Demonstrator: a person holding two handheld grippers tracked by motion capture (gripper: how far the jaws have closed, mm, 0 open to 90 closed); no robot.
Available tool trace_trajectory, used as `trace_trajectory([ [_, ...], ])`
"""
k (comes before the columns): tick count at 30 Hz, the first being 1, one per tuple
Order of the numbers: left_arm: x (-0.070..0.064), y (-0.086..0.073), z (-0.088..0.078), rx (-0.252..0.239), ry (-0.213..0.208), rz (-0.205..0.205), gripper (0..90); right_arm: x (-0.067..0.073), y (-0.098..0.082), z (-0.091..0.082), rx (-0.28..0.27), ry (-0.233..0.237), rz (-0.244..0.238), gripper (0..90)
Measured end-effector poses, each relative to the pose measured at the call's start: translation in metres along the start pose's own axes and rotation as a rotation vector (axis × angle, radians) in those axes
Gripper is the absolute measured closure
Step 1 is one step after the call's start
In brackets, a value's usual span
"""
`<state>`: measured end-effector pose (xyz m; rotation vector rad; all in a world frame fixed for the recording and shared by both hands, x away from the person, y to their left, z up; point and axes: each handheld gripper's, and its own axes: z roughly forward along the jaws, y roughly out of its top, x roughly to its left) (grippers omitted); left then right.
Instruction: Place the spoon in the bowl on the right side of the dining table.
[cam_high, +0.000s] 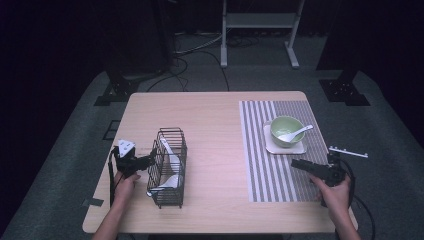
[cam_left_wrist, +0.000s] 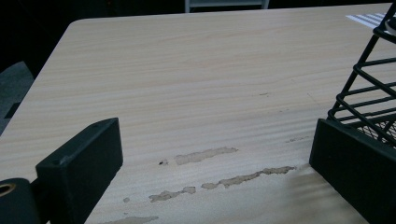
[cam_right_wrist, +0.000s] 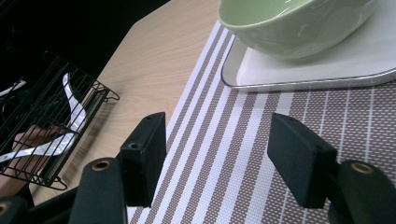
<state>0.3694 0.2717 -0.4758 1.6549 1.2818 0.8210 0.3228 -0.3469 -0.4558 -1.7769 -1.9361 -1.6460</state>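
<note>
Illumination is uneven: the table (cam_high: 210, 115) is lit from overhead, while the surrounding floor and background fall into near-black with a faint purple cast. The high view is soft and low in detail — fine wires of the basket (cam_high: 169, 167) merge. Both gripper views are sharper at mid-distance; the jaws at the bottom edge are slightly blurred. The green bowl (cam_right_wrist: 294, 23) carries small white glare spots. Shadows under objects are short and diffuse.
</note>
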Motion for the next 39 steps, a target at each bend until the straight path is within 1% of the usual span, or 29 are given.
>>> trace_trajectory([
  [7,0.0,0.0,0.0,0.002,0.001,0.001,1.6,0.005,-0.006,0.002,-0.002,0.021,-0.004,36.5],
  [12,0.0,0.0,0.0,0.001,0.0,0.0,1.6,0.012,-0.009,0.004,0.021,0.03,-0.018,36.2],
  [14,0.0,0.0,0.0,0.002,0.0,0.002,1.6,0.015,-0.011,0.005,0.023,0.032,-0.032,36.1],
  [16,-0.001,0.0,0.0,0.001,0.0,0.003,1.6,0.018,-0.013,0.005,0.028,0.039,-0.035,36.1],
  [19,-0.001,0.0,0.0,0.003,0.001,0.004,1.6,0.021,-0.016,0.006,0.033,0.059,-0.034,36.0],
  [23,-0.001,0.0,0.0,0.002,0.002,0.005,1.6,0.024,-0.02,0.009,0.042,0.072,-0.042,36.0],
  [25,-0.001,0.0,0.0,0.003,0.002,0.005,1.6,0.025,-0.022,0.01,0.04,0.107,-0.02,36.0],
  [29,-0.001,0.0,0.0,0.003,0.003,0.003,1.6,0.029,-0.026,0.014,0.045,0.125,-0.021,36.1],
  [31,0.0,0.0,0.0,0.005,0.003,0.0,1.6,0.031,-0.029,0.016,0.058,0.117,-0.039,36.0],
  [36,0.0,0.0,0.0,0.006,0.002,0.003,1.6,0.033,-0.035,0.022,0.081,0.12,-0.049,36.0],
  [39,0.0,0.0,0.0,0.009,0.001,0.001,1.6,0.034,-0.037,0.024,0.095,0.115,-0.064,36.0],
])
